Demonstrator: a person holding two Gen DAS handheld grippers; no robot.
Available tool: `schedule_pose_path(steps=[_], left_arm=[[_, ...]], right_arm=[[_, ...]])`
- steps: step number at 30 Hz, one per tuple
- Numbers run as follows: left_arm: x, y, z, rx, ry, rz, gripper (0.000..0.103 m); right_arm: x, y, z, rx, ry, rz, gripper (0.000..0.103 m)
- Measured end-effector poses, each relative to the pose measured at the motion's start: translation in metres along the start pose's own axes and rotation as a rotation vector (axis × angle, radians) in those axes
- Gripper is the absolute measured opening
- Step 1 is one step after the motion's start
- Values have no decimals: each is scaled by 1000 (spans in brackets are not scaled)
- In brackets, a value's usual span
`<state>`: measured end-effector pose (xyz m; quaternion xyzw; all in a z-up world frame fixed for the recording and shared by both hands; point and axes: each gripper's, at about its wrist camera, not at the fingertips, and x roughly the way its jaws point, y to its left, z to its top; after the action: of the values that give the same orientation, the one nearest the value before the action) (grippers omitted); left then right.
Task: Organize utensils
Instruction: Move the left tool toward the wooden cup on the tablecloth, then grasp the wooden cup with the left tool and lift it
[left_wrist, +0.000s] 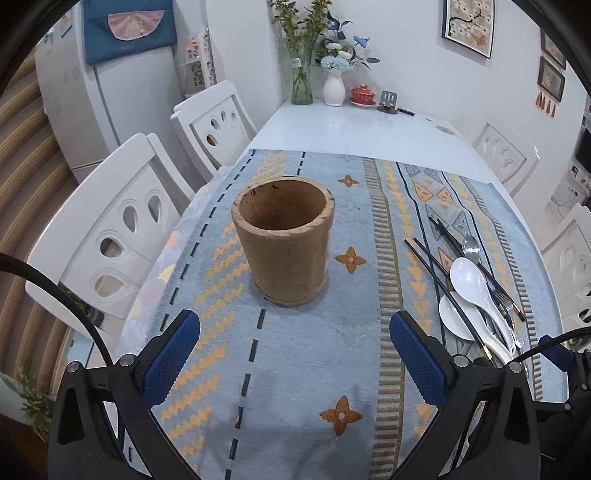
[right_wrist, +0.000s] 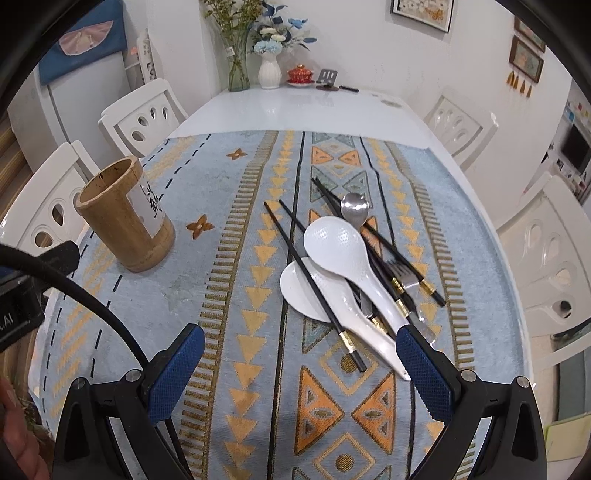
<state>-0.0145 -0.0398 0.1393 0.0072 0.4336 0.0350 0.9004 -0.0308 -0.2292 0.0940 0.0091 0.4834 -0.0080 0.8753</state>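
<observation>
The left gripper (left_wrist: 295, 354) hovers over the patterned table runner (left_wrist: 306, 354) with its blue-padded fingers (left_wrist: 171, 354) spread wide and nothing between them. The bamboo utensil holder (left_wrist: 284, 240) stands upright on the runner straight ahead of the gap, apart from both pads, its mouth open and nothing visible inside.

The right gripper (right_wrist: 299, 365) is likewise wide open and empty. In its view the pile of utensils lies on the runner ahead and toward the right finger: two white ceramic soup spoons (right_wrist: 334, 240), one resting across the other, a metal spoon (right_wrist: 354, 208) behind them, a metal fork (right_wrist: 404, 275) partly buried, and several black chopsticks (right_wrist: 295, 258) with gold bands crossing the heap. The handle ends of the white spoons reach the tip of the right finger (right_wrist: 424, 365), just beside it or touching; I cannot tell which. One chopstick ends between the fingers, nearer the right one. The bamboo holder (right_wrist: 127, 218) sits well off to the left of the pile.

The white bench (right_wrist: 288, 107) carries vases of flowers (right_wrist: 267, 70) at its far end.
</observation>
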Motion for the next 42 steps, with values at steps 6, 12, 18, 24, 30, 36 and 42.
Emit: schedule_pose_path(steps=[6,12,18,24,30,36,42], left_arm=[[-1,5,-4,-36,-25,-58,103],[2,13,-4,-85,-30,-76,103],[4,10,-4,-80,-19,-91,103],[5,8,-5,-73,-19,-97,103],[10,8,-6,-73,-11,-103,103],[11,7,-7,-70,-14,-99,103],[12,7,-8,-57,-28,-93,103]], right_arm=[[3,-4,-2,13,19,-1,103],[6,-4,-4,10,32,-5,103],[6,-5,-3,10,25,-4,103],[8,-3,-2,2,32,4,103],[8,-2,-4,-12,28,-7,103],[8,-1,-3,-20,21,-24,103],[8,1,-4,-30,18,-28,103]])
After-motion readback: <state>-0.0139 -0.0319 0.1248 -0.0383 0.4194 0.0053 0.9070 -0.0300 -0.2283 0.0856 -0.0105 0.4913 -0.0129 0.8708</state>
